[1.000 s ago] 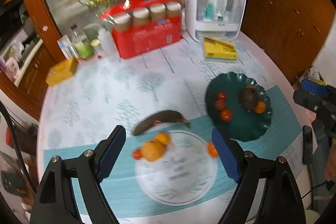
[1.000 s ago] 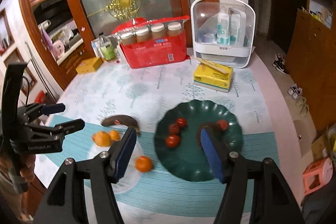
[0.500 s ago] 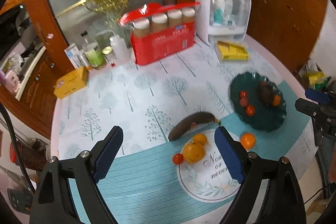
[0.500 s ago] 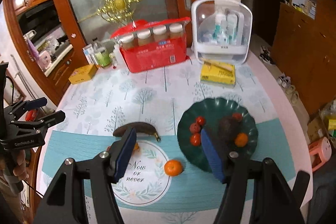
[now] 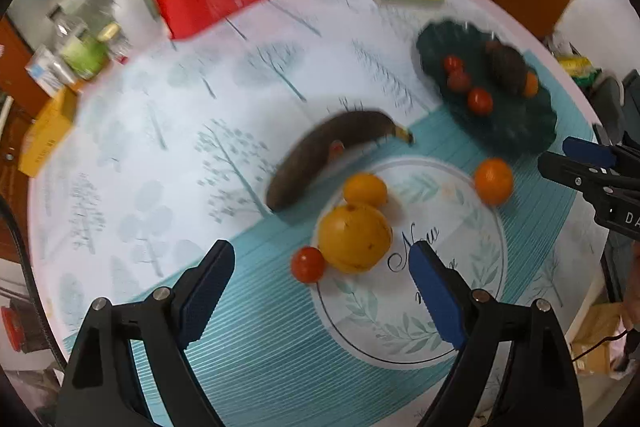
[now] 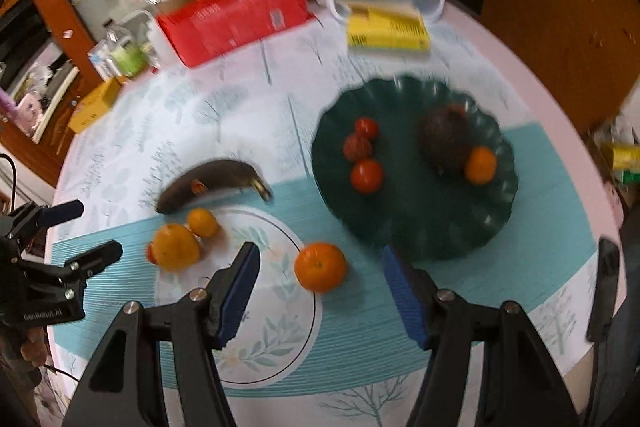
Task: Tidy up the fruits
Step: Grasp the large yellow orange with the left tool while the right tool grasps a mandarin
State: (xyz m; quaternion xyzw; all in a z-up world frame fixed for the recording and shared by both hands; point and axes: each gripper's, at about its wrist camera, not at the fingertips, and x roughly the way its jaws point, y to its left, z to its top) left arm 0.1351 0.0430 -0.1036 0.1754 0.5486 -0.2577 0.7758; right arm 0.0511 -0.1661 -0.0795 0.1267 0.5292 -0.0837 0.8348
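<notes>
Fruits look light, round and apt to roll; the orange, lower centre, suits a grip across its middle by the spread, empty right fingers.

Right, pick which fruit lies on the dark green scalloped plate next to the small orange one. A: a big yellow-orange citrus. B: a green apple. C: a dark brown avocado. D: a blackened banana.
C: the dark brown avocado sits on the dark green scalloped plate against the small orange fruit; the blackened banana lies off it on the tablecloth.
</notes>
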